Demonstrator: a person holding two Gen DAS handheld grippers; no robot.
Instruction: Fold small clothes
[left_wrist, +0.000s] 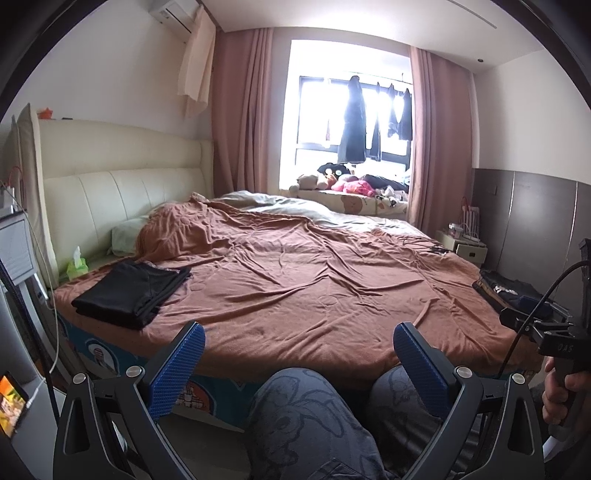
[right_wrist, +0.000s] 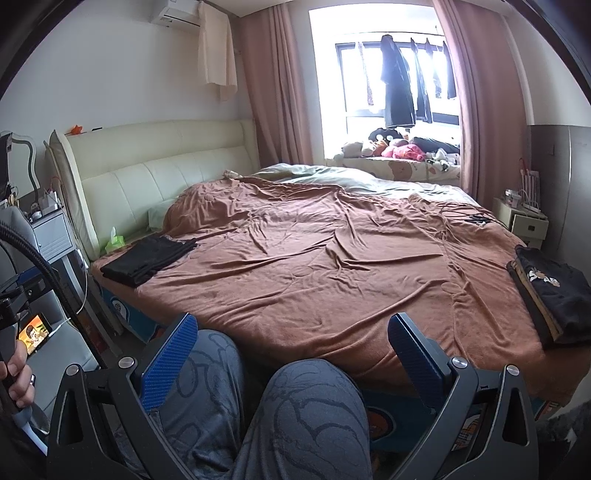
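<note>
A stack of folded black clothes (left_wrist: 131, 290) (right_wrist: 147, 259) lies on the bed's left front corner. A second pile of dark clothes (right_wrist: 554, 295) (left_wrist: 506, 290), the top one with a small print, rests at the bed's right edge. My left gripper (left_wrist: 299, 339) is open and empty, held over the person's knees before the bed's front edge. My right gripper (right_wrist: 293, 330) is also open and empty, at the same height, over the knees. Both are well short of either pile. The right gripper's handle (left_wrist: 554, 343) shows at the right in the left wrist view.
The brown bedspread (left_wrist: 314, 280) covers a wide bed with a cream headboard (left_wrist: 122, 192). The person's knees in grey patterned trousers (right_wrist: 295, 413) fill the foreground. A green tissue pack (left_wrist: 77, 266), a phone with a lit screen (right_wrist: 34, 334), cables (right_wrist: 476, 218) and nightstands stand around.
</note>
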